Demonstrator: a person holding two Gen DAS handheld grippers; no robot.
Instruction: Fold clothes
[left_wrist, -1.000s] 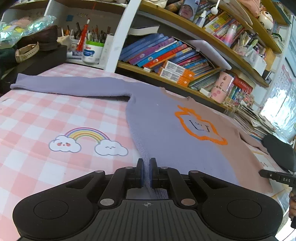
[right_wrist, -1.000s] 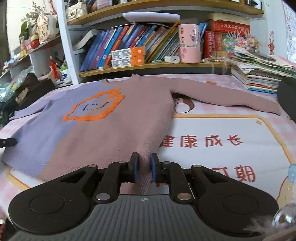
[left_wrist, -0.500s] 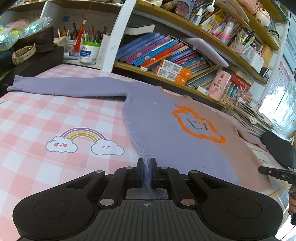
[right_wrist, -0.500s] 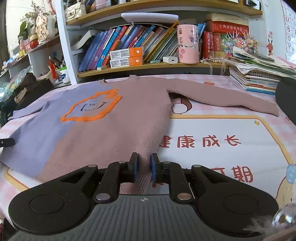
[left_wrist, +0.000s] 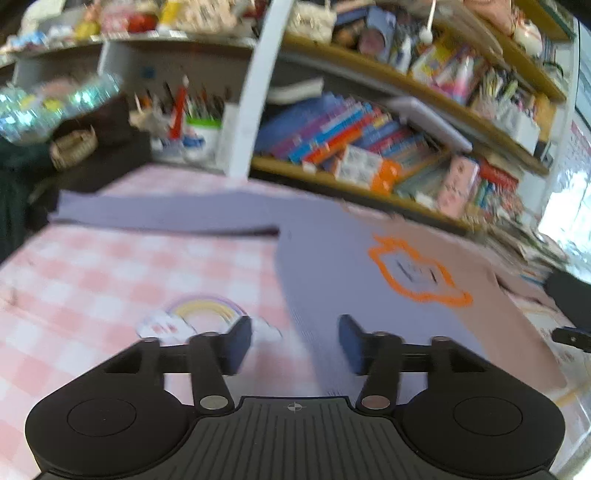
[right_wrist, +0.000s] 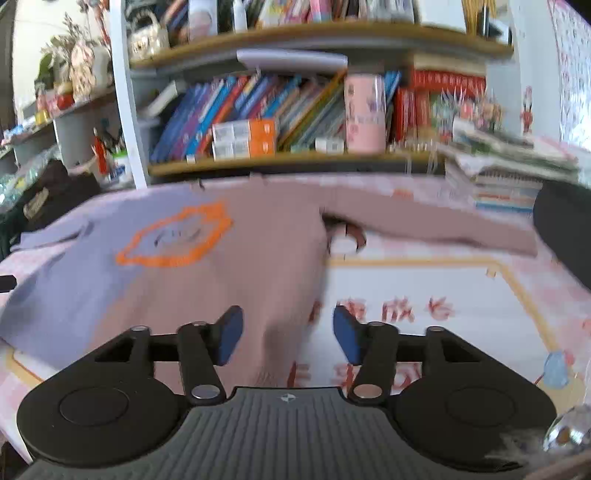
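Pink checked cloth (left_wrist: 92, 266) under crowded bookshelves (right_wrist: 295, 110). The sweater (left_wrist: 332, 258) lies flat on it, sleeves spread: soft knit, light and limp, I'd say, best pinched at hem corners or shoulders. My left claw (left_wrist: 295, 343) and right claw (right_wrist: 288, 336) are both opening, hem (right_wrist: 273, 354) lying between the pads, untouched. A second back both were clamped on that hem; now it's dropped.

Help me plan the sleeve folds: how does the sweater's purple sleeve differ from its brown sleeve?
Colour: the purple sleeve matches the sweater's lilac half, the brown sleeve its brown half. Surroundings: the purple sleeve lies on pink checked cloth and ends near a dark bag; the brown sleeve ends near a stack of books. Both lie flat, stretched straight out, unfolded.
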